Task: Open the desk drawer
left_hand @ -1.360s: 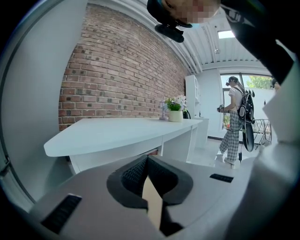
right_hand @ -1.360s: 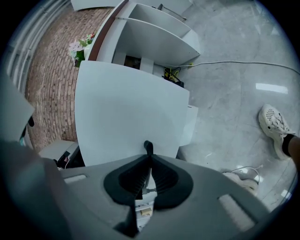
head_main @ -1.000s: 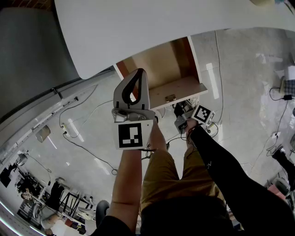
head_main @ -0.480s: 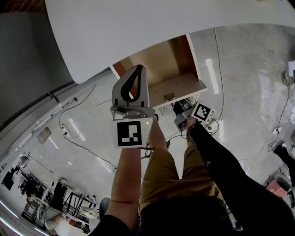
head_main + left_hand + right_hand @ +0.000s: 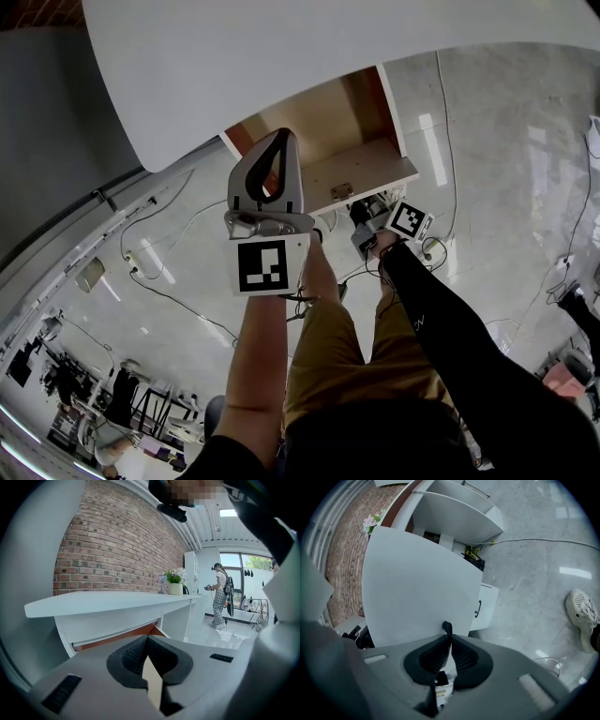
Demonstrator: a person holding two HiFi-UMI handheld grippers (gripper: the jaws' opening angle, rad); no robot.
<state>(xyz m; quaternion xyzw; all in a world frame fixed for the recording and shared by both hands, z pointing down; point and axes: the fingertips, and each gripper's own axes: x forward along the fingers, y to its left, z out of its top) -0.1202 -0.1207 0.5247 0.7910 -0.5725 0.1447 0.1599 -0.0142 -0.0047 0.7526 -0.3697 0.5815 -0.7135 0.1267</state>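
The desk drawer (image 5: 319, 131) stands pulled out from under the white desk top (image 5: 281, 56), its wooden inside showing. My right gripper (image 5: 363, 219) is low at the drawer's front panel (image 5: 370, 178). In the right gripper view the right gripper (image 5: 446, 633) is shut on the small dark drawer handle (image 5: 446, 627), against the white front (image 5: 417, 583). My left gripper (image 5: 280, 139) is held higher, to the left of the drawer, shut with nothing in it. In the left gripper view the left gripper (image 5: 147, 639) faces the desk (image 5: 108, 602) and the drawer gap (image 5: 117, 638).
Cables (image 5: 169, 300) trail over the glossy floor at the left. My own legs (image 5: 328, 347) are just behind the drawer. A white cabinet (image 5: 485, 606) and a shoe (image 5: 583, 613) lie to the right. Far off are a plant pot (image 5: 174, 588) and a person (image 5: 219, 595).
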